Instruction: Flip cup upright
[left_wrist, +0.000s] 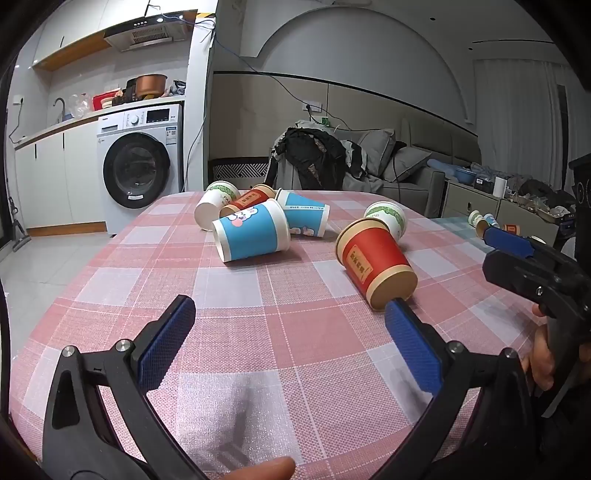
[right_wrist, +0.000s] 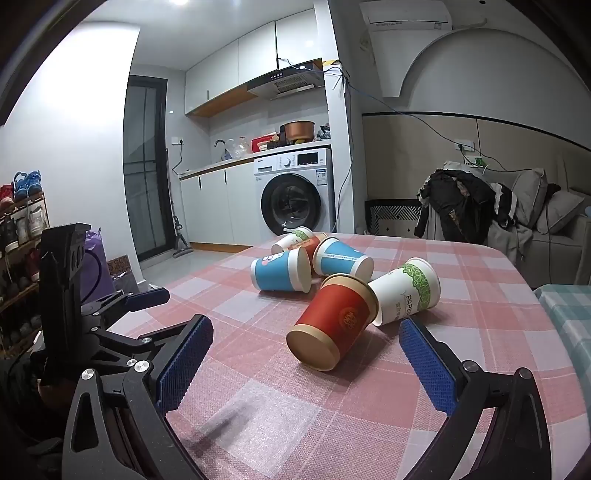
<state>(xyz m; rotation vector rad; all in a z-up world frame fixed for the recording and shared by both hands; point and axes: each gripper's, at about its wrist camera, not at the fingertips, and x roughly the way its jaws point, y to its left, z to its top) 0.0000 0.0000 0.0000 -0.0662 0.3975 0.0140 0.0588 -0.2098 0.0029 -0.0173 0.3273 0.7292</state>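
Observation:
Several paper cups lie on their sides on the pink checked tablecloth (left_wrist: 258, 332). The nearest is a red cup (left_wrist: 375, 262), its base toward me; in the right wrist view this red cup (right_wrist: 332, 321) lies just ahead of my open right gripper (right_wrist: 304, 328). A white and green cup (right_wrist: 406, 291) leans behind it. A blue cup (left_wrist: 251, 232) and a second blue cup (left_wrist: 304, 214) lie farther back. My left gripper (left_wrist: 290, 314) is open and empty, its right fingertip next to the red cup's base.
A white cup (left_wrist: 214, 205) and another red cup (left_wrist: 245, 201) lie at the far end of the pile. The right gripper's body (left_wrist: 535, 266) shows at the right edge of the left wrist view. A chair with dark clothes (left_wrist: 317, 158) stands behind the table.

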